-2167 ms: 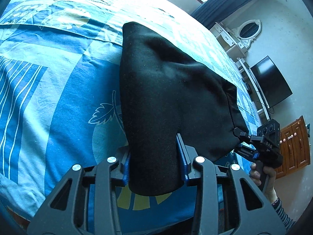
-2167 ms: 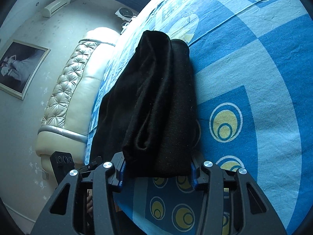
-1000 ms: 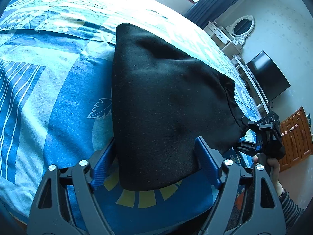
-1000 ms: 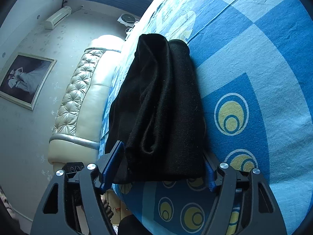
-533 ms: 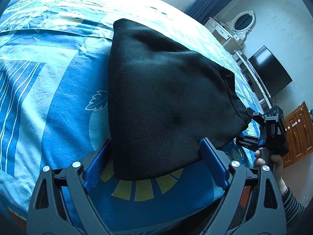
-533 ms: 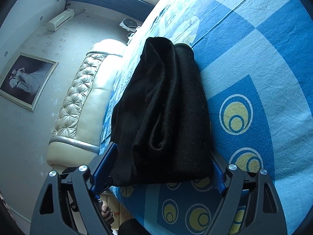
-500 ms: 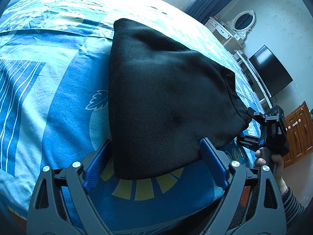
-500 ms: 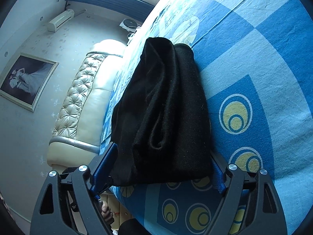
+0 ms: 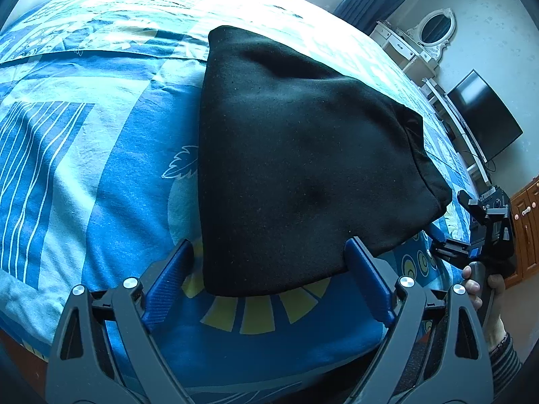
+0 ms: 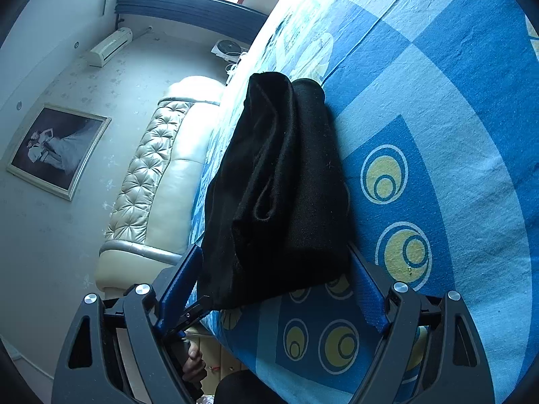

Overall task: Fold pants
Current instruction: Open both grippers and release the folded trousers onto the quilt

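Note:
The black pants [image 9: 303, 168] lie folded into a thick bundle on the blue patterned bed sheet [image 9: 101, 168]. My left gripper [image 9: 269, 245] is open, and its blue fingers [image 9: 168, 276] straddle the bundle's near edge without pressing it. In the right wrist view the pants [image 10: 286, 185] show their layered side. My right gripper [image 10: 274, 252] is open around that end, with a pad on either side of the cloth. At the right of the left wrist view, a person's hand [image 9: 478, 289] holds the right gripper [image 9: 485, 229] at the bundle's corner.
The bed's near edge runs just under both grippers. A cream tufted headboard [image 10: 151, 181] stands at the left in the right wrist view, with a framed picture [image 10: 57, 148] on the wall. A television [image 9: 481, 118], a white dresser [image 9: 411, 50] and a wooden cabinet [image 9: 529, 222] stand beyond the bed.
Both grippers were shut on the pants' edge and have let go, their jaws now wide. The bundle has settled flat on the sheet.

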The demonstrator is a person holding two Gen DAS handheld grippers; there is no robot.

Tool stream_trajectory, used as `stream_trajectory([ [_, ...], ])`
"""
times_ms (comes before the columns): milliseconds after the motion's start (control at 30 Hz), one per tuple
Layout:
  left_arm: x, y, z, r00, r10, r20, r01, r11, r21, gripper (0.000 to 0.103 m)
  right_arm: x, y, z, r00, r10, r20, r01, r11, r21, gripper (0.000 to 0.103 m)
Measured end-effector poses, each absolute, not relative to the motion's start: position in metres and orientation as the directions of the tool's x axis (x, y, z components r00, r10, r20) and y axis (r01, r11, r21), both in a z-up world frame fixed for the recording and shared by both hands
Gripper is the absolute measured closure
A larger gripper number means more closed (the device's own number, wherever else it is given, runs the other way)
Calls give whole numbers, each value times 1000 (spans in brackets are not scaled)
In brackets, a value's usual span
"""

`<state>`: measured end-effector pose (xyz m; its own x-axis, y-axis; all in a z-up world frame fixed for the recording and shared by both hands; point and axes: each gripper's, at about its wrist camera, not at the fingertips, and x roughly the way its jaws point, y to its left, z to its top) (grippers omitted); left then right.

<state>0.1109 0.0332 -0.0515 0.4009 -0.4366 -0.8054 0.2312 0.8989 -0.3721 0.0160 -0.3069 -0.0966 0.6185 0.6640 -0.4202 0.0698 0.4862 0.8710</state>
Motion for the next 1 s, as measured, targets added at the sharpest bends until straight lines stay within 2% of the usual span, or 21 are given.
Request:
stream_trajectory([
  [267, 110, 30, -51, 405, -410, -817, 215, 911, -351, 11, 15, -305, -95, 611, 660, -436, 73, 502, 862, 20],
  [500, 99, 23, -41, 422, -333, -843, 193, 942, -275, 11, 6, -302, -90, 589, 645, -487, 94, 544, 834, 20],
  [733, 73, 13, -31, 459, -241, -855, 175, 968, -179, 11, -10, -296, -81, 542, 600, -589, 100, 650, 754, 20],
  [1000, 51, 12, -7, 533, -179, -827, 119, 984, -136, 11, -27, -282, -71, 526, 482, -701, 112, 777, 619, 18],
])
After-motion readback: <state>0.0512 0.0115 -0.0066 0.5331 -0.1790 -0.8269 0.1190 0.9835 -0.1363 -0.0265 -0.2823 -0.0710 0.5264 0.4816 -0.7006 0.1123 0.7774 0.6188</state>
